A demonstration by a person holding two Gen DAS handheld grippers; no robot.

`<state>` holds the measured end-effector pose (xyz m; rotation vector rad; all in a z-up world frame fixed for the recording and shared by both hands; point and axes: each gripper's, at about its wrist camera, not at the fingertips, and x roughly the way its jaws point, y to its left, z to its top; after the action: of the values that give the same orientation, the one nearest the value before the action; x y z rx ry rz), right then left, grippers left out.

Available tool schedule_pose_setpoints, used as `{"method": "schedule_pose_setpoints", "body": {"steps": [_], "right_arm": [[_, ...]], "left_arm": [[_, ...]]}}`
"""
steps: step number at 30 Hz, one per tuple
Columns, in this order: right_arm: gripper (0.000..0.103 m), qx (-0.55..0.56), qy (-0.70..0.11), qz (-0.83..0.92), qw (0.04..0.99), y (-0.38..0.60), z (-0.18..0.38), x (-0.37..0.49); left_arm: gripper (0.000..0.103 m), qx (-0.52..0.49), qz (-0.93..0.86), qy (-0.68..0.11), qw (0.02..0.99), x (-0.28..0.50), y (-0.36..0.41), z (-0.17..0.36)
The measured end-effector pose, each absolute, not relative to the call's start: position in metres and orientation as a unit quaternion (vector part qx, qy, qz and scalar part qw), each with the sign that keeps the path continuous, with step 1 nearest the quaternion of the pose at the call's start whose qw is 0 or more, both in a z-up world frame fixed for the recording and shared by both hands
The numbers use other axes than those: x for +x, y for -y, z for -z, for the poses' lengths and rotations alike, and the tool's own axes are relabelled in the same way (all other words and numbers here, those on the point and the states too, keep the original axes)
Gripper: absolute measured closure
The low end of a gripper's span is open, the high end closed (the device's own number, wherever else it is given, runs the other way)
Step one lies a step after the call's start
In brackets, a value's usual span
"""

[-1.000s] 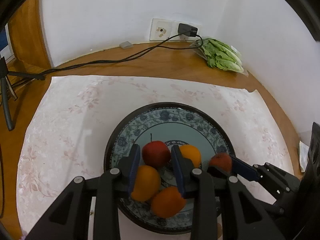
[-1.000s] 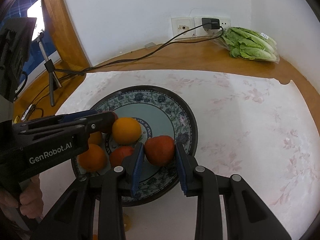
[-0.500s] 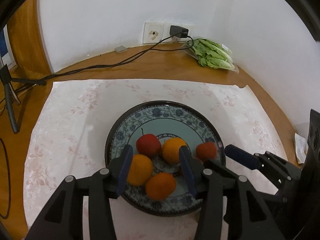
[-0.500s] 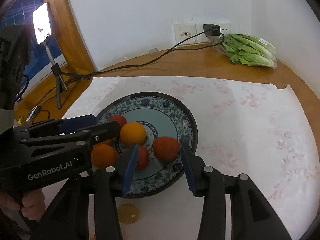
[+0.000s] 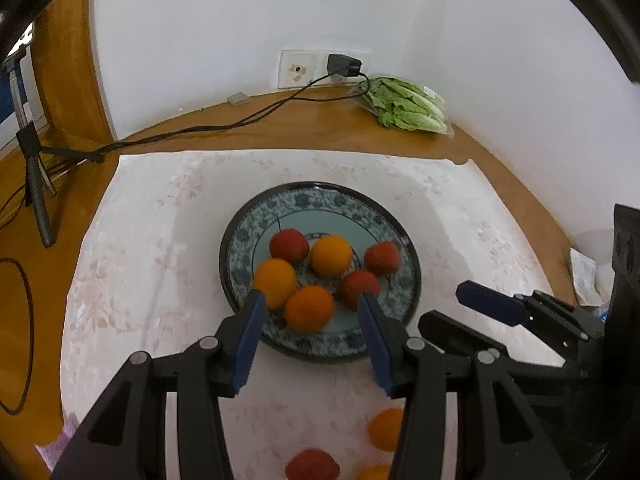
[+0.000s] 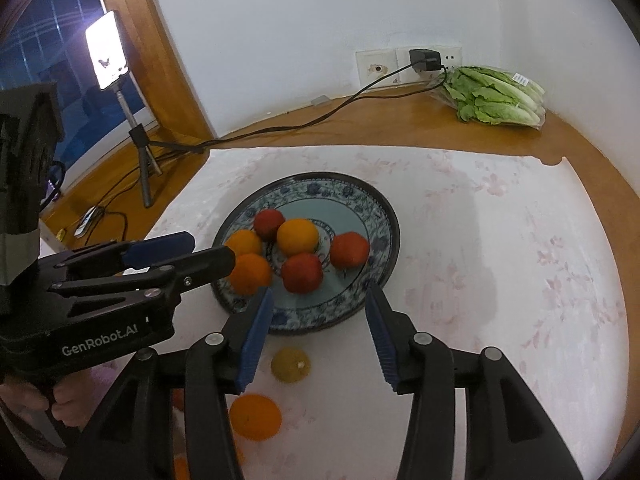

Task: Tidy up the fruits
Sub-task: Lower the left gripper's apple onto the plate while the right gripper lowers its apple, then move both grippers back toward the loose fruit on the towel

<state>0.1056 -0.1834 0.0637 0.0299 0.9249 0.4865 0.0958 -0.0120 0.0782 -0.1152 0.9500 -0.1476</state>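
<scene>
1. Blue-patterned plate (image 5: 394, 236) (image 6: 372, 204) sits mid-cloth and holds six fruits: three oranges, three red ones.
2. In the left wrist view: red fruit with stem (image 5: 289, 246) at 10 o'clock on the plate, orange (image 5: 331, 255) at centre, red fruit (image 5: 382, 258) at 3 o'clock, red fruit (image 5: 359, 288) at 5 o'clock, orange (image 5: 275, 282) at 8 o'clock, orange (image 5: 309, 308) at 6 o'clock, touching its neighbours.
3. Loose fruit off the plate, on the cloth at 6 o'clock: a yellowish fruit (image 6: 290, 364) just beside the rim and an orange (image 6: 255, 417) nearer the camera; the left wrist view shows a loose orange (image 5: 385, 429) and a red fruit (image 5: 313, 465), blurred.
4. Left gripper (image 5: 311, 326) jaws are spread wide and hold nothing, over the plate's near rim.
5. Right gripper (image 6: 320, 320) jaws are spread wide too, nothing between them, over the near rim at 6 o'clock.
6. White floral cloth (image 6: 500, 248) covers a wooden bench (image 6: 380, 120) in a white-walled corner.
7. At 1 o'clock on the bench: bagged lettuce (image 6: 496, 96), beside a wall socket with a black plug (image 6: 425, 60) and cable (image 6: 304, 124).
8. At 10 o'clock: lit phone on tripod (image 6: 107, 54).
9. Writing: "GenRobot.AI" on the left gripper body.
</scene>
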Motion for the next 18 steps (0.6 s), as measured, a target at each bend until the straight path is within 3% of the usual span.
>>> {"method": "schedule_pose_setpoints", "body": {"steps": [18], "right_arm": [[0.054, -0.022, -0.451, -0.233, 0.861, 0.196, -0.069, 0.054]], "left_arm": [[0.052, -0.045, 0.077, -0.476, 0.875, 0.039, 0.006, -0.071]]}}
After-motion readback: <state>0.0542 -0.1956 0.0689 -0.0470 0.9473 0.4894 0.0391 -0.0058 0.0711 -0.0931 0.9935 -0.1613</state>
